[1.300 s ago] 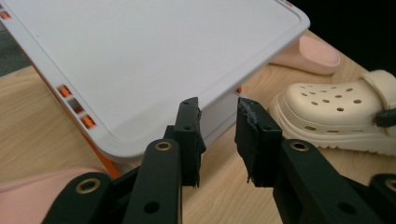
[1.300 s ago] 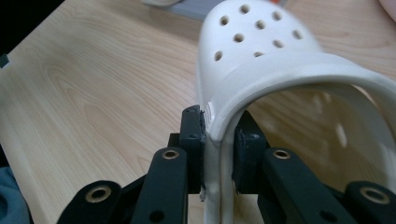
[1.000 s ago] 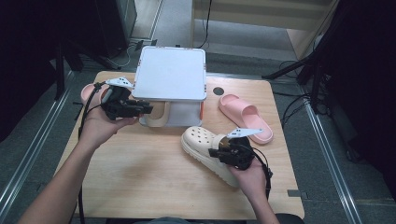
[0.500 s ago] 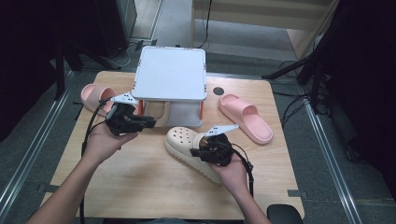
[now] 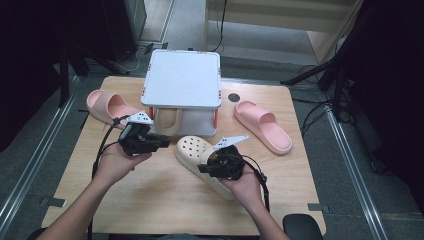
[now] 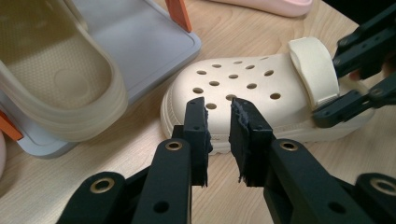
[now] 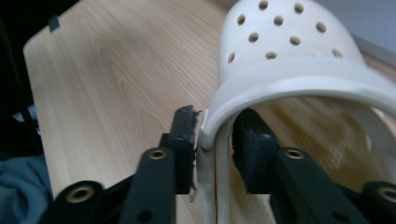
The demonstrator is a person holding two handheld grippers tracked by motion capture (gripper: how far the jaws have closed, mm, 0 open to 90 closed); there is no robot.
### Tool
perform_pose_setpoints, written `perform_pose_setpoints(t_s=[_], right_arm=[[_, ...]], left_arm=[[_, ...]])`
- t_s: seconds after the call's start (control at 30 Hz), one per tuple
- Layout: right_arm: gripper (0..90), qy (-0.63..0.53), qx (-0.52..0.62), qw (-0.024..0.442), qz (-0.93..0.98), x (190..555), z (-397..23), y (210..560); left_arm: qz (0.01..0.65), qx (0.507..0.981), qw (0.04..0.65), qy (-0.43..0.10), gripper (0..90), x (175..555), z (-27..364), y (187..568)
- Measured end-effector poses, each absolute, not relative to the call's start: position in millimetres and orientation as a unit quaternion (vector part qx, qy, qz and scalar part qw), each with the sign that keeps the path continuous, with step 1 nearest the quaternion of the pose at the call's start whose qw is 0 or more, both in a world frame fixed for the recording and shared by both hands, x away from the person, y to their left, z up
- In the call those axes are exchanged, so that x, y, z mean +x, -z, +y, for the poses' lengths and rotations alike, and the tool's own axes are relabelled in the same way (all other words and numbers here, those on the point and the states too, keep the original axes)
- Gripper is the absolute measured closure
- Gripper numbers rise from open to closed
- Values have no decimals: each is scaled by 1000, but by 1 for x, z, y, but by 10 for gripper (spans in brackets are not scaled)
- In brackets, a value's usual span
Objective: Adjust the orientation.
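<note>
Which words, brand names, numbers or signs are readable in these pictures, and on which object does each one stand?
None: no readable text in any view.
The cream clog, the pink slippers, the grey rack and the black tongs carry no legible lettering.

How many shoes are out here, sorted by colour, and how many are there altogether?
Pink slides: 2, one at the table's left, one at its right.
Cream clogs: 2, one on the rack's lower shelf, one on the table clamped by the right gripper.
Total: 4 shoes.
</note>
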State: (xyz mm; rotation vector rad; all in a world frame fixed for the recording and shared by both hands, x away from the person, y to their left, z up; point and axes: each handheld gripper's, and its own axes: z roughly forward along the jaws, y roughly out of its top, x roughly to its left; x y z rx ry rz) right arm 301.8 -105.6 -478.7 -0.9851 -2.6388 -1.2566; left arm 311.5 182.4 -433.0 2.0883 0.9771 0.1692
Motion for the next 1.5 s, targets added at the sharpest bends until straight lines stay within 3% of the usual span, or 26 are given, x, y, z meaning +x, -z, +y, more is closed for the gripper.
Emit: perform_pose_setpoints(t_s=[0.13,0.3,0.4,0.63,0.73,1.1,1.5], right_arm=[[619,420,-315,18,-851,300,-117,471],[633,425,-326,16,-844,300,-134,463],[665,433,-334,16,-837,304,-147,459],[835,430,-358,-11,-829,318,-167,457],[852,424,-366,-20,-828,326,-168,459],[827,416,-379,-30,-826,341,-163,470],[852,398,-387,-32,-831,349,-156,478]], left_arm=[[388,828,399,-64,749,313,182,436],[389,828,398,-67,741,314,183,438],[392,828,395,-65,752,315,183,441],[388,837,382,-45,785,317,176,456],[387,841,377,-33,791,318,170,464],[380,854,355,-19,781,320,149,492],[383,852,357,-15,772,321,147,496]])
